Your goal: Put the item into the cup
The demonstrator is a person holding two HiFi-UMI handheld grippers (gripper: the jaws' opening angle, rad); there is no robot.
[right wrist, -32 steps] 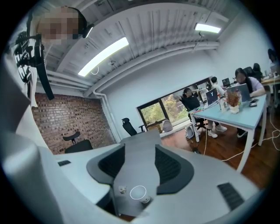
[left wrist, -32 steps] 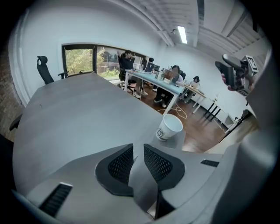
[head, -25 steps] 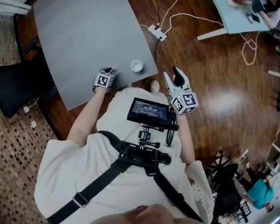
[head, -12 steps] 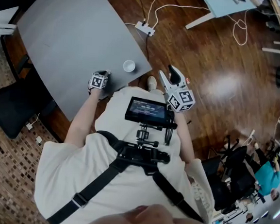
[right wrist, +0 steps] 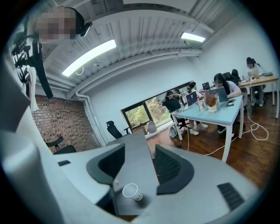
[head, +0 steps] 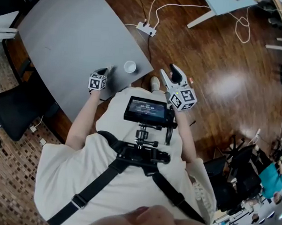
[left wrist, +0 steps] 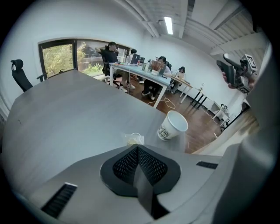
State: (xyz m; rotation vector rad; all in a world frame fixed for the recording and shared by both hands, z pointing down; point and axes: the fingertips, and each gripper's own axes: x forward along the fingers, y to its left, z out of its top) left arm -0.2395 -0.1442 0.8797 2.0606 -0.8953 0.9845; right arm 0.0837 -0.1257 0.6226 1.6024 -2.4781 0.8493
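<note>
A white paper cup (head: 130, 66) stands upright near the corner of the grey table (head: 69, 34). In the left gripper view the cup (left wrist: 172, 126) is ahead and to the right. A small clear-wrapped item (left wrist: 133, 139) lies on the table just beyond the tips of my left gripper (left wrist: 138, 148), whose jaws are shut with nothing between the pads. From the head view, the left gripper (head: 106, 72) is at the table's near edge, left of the cup. My right gripper (head: 171, 74) hangs open over the wood floor, right of the table. Its own view shows the cup (right wrist: 130, 191) far below, between its jaws.
A white power strip (head: 143, 28) and cables lie on the wood floor beyond the table corner. A black office chair (head: 14, 108) stands at the table's left side. A light blue desk (head: 224, 1) with people seated is at the far right. A monitor (head: 146, 111) hangs on my chest rig.
The head view has shifted a little, so the table and cup sit slightly further left and up. Both grippers keep about the same places relative to the cup.
</note>
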